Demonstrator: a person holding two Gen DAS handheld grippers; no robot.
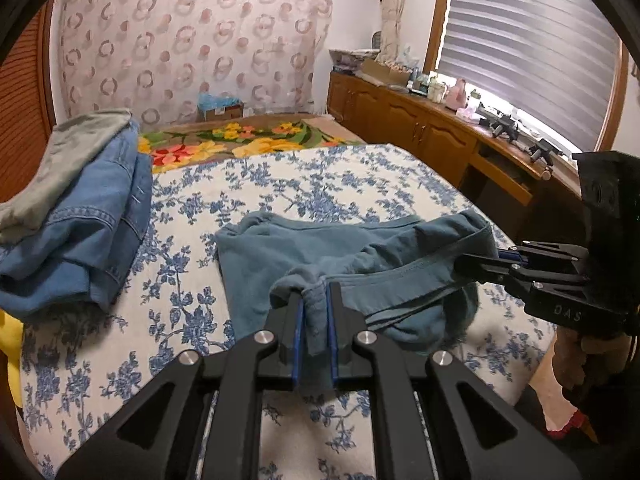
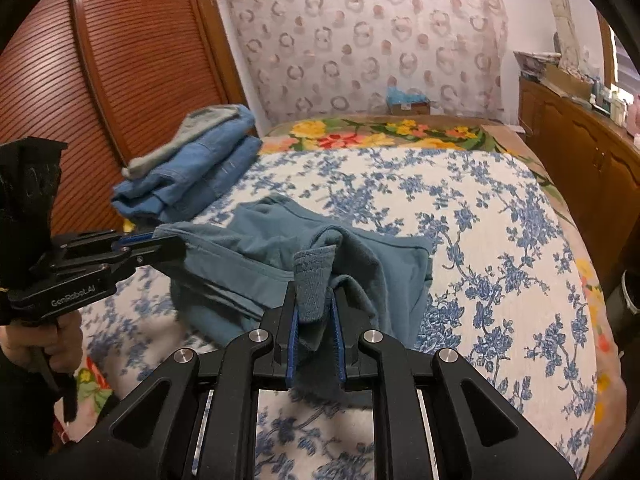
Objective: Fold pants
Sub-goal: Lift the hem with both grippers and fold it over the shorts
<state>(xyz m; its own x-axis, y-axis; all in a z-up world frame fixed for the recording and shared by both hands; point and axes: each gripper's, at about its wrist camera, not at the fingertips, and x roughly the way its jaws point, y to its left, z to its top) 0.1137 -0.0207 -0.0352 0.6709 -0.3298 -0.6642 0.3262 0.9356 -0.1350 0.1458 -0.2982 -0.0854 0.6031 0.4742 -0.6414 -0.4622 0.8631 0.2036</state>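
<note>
The teal pants (image 1: pixel 304 248) lie partly on the bed with the near edge lifted; they also show in the right wrist view (image 2: pixel 256 248). My left gripper (image 1: pixel 316 300) is shut on one bunched corner of the pants' edge. My right gripper (image 2: pixel 314 300) is shut on the other corner. Each gripper shows in the other's view: the right one (image 1: pixel 488 264) at the right, the left one (image 2: pixel 160 246) at the left. The band of fabric is stretched between them, above the bed.
The bed has a blue floral cover (image 1: pixel 360 184). A stack of folded denim and grey clothes (image 1: pixel 76 208) sits at the far left, also seen in the right wrist view (image 2: pixel 188 172). A wooden cabinet (image 1: pixel 420 120) runs along the right, a louvered wardrobe (image 2: pixel 100 60) along the left.
</note>
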